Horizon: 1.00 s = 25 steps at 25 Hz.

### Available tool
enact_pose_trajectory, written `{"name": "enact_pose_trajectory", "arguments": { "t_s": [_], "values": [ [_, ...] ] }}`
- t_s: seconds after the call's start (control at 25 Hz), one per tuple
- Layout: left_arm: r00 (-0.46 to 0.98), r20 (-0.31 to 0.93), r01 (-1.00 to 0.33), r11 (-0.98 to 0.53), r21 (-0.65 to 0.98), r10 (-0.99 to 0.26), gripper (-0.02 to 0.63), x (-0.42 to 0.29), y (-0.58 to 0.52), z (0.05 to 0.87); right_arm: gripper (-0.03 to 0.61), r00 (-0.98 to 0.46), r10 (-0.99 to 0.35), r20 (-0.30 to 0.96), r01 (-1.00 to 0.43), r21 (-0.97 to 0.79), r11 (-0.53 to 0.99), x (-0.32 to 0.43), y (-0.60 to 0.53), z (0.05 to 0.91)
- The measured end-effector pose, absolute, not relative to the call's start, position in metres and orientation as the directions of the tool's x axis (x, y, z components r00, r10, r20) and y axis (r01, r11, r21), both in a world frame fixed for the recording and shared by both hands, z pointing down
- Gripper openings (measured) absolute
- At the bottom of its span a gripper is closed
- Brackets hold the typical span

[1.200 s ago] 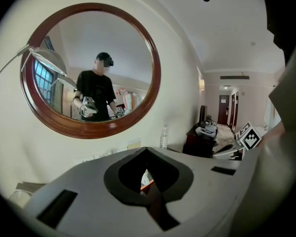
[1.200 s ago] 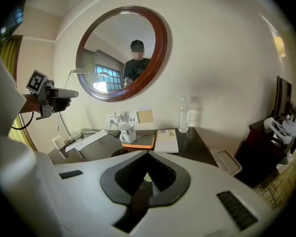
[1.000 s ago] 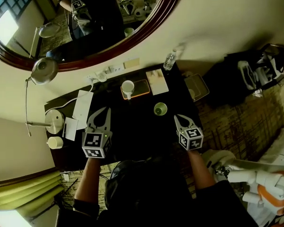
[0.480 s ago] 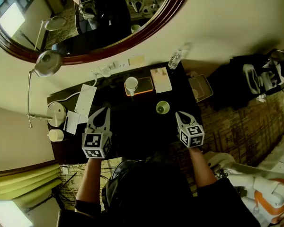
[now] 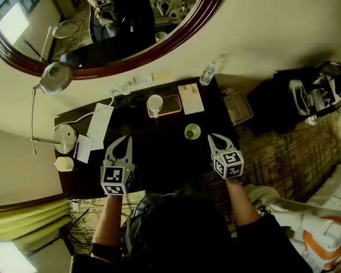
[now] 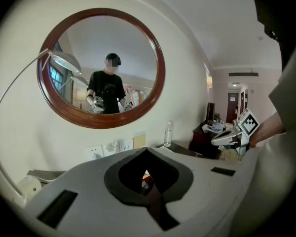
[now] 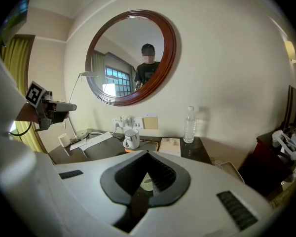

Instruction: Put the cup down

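A small green cup stands upright on the black desk, just ahead and left of my right gripper. In the right gripper view the green cup peeks through the gap behind the tips of the right gripper, whose jaws are shut and empty. My left gripper hovers over the desk's left half, also shut with nothing in it. The left gripper is closed in its own view too. A white mug sits on an orange tray at the back.
A water bottle and a booklet stand at the desk's far right. Papers, a lamp base and a small pale cup crowd the left edge. A round mirror hangs on the wall behind. A dark bag lies right.
My left gripper has drawn back a little toward the desk's near edge. The right gripper and both cups stay where they were.
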<state>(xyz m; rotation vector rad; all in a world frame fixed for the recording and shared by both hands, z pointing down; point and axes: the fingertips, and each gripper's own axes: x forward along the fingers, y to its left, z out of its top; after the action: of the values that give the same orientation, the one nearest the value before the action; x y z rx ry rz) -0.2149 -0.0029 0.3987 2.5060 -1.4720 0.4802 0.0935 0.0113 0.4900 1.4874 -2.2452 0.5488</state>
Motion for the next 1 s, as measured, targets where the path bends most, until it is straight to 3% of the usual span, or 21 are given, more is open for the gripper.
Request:
{"name": "enact_pose_trajectory", "arguments": {
  "t_s": [0.44, 0.92, 1.0],
  "values": [
    [0.445, 0.383, -0.884, -0.466, 0.042, -0.810, 0.020, -0.207, 0.006, 0.414, 0.015, -0.388, -0.758, 0.524, -0.912, -0.095, 0.400, 0.088, 0.000, 0.490],
    [0.403, 0.499, -0.908, -0.405, 0.112, -0.767, 0.380, -0.186, -0.035, 0.475, 0.015, -0.471, -0.695, 0.543, -0.825, 0.007, 0.565, 0.074, -0.062, 0.487],
    [0.405, 0.531, -0.906, -0.407, 0.120, -0.745, 0.415, -0.173, -0.048, 0.491, 0.015, -0.486, -0.680, 0.549, -0.800, 0.034, 0.600, 0.072, -0.079, 0.492]
  ]
}}
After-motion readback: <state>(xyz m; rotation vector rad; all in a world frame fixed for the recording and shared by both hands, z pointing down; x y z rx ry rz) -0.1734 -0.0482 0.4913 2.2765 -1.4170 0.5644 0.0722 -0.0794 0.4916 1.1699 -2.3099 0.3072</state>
